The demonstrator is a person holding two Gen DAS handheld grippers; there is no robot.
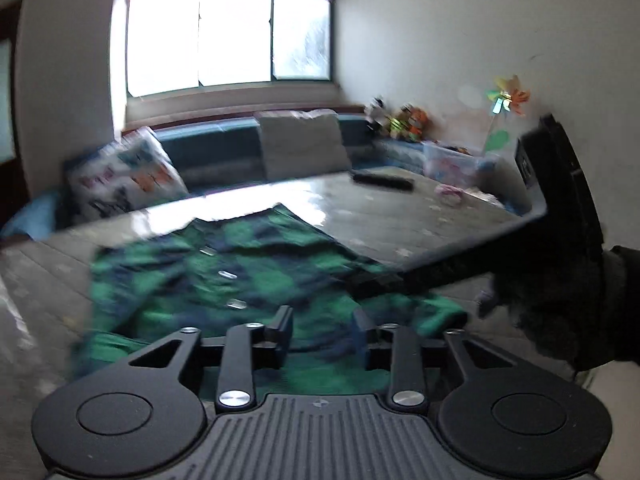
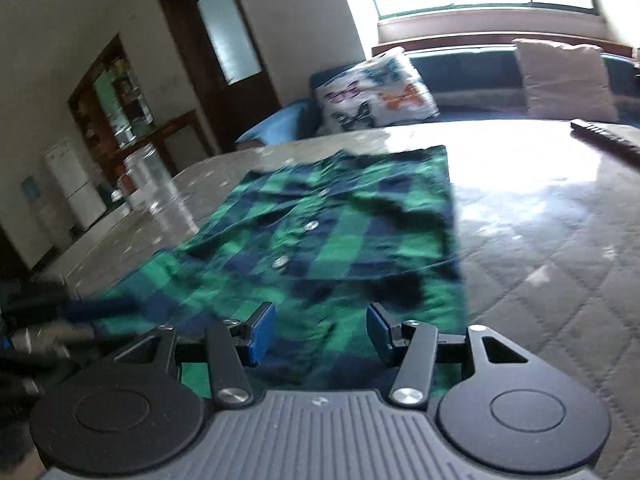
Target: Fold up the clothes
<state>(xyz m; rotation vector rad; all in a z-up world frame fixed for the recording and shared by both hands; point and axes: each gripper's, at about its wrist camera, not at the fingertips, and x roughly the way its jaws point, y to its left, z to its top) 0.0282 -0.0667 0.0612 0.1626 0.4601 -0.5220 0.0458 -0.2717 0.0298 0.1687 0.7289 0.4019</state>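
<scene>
A green-and-navy plaid button-front shirt [image 2: 332, 232] lies spread and rumpled on a quilted grey mattress [image 2: 540, 264], its straight right-hand edge the cleanest place to pinch. Soft, light cloth (likely to sag and drag when lifted), it sits beneath the left gripper [image 1: 322, 330] and the right gripper [image 2: 320, 332], both with fingers parted and empty. Bare quilt lies open to the right; a clear jar [image 2: 154, 188] stands near its left edge.
</scene>
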